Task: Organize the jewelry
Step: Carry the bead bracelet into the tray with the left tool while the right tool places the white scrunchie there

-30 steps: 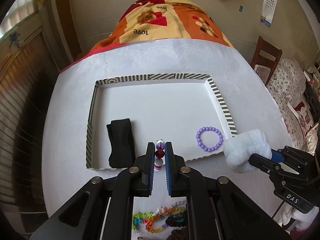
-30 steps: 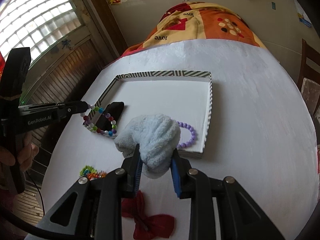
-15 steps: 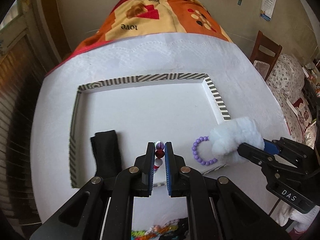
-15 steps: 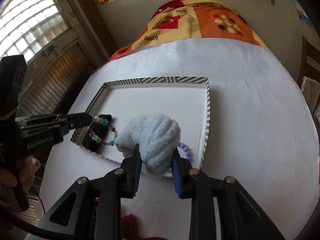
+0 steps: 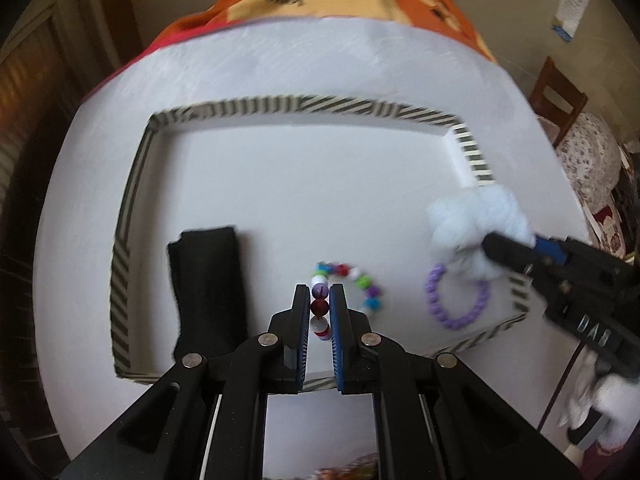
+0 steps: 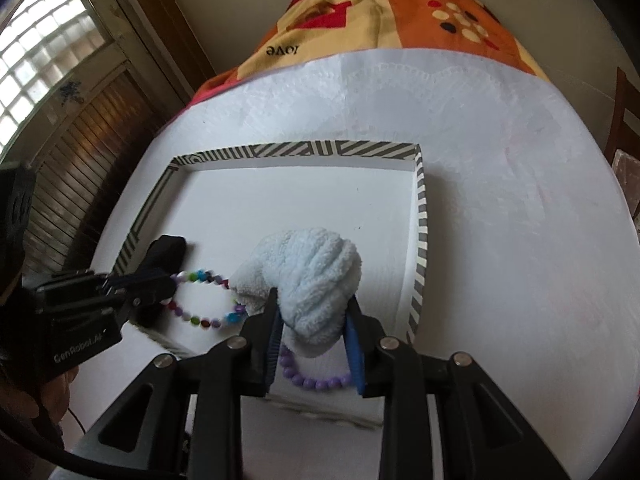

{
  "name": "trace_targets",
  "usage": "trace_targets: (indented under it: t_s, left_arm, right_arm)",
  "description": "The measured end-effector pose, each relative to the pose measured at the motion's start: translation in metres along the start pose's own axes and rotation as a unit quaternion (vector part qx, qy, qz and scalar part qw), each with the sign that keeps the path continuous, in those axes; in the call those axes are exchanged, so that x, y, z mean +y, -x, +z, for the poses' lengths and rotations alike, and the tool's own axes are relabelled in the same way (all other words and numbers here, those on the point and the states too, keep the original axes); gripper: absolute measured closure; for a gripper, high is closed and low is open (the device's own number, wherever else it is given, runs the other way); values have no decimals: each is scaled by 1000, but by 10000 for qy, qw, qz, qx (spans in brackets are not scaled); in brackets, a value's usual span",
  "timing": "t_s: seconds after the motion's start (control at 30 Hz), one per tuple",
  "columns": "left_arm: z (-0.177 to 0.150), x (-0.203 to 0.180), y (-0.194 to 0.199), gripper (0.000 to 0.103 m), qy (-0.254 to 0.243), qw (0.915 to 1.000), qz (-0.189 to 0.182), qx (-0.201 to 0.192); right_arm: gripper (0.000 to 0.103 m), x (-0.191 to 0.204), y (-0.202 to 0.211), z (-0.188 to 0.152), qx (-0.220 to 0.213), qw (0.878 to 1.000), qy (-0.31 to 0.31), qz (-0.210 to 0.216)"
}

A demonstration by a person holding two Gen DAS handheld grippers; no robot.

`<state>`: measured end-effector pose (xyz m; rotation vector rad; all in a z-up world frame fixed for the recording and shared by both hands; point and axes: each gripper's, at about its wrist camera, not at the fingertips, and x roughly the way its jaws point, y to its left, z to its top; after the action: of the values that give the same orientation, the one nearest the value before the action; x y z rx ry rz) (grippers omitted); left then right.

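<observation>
Striped tray (image 6: 419, 216): one, on white surface (image 6: 500, 200).
Contents: one purple bracelet (image 5: 456, 312), one black fabric piece (image 5: 208, 276).
Left gripper (image 5: 320, 304): jaws clamped on multicolour bead bracelet (image 6: 200, 316) over tray.
Right gripper (image 6: 312, 320): jaws gripping fluffy white scrunchie (image 6: 312, 280) above purple bracelet.
Legible: "GenRobot.AI", "DAS", "love" on blanket (image 6: 400, 12).

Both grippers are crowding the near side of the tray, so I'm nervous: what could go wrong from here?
1. The fluffy blue scrunchie in the right gripper hangs over the purple bead bracelet; released here, it would likely cover or tangle it.
2. The left gripper pinches the multicolored bead bracelet by a few beads; they might slip.
3. The two held items nearly touch, so they may snag.
</observation>
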<state>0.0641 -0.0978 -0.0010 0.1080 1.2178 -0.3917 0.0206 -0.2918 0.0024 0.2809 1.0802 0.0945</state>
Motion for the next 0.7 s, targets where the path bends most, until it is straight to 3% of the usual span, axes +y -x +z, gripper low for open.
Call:
trace_targets:
  t_s: [0.3, 0.7]
  left_arm:
    - [-7, 22, -8, 103, 229, 9997, 97, 71]
    - [-6, 24, -17, 103, 285, 9994, 172, 118]
  right_arm:
    - [74, -9, -36, 12, 294, 9995, -58, -130]
    - [67, -11, -49, 13, 392, 9988, -18, -301]
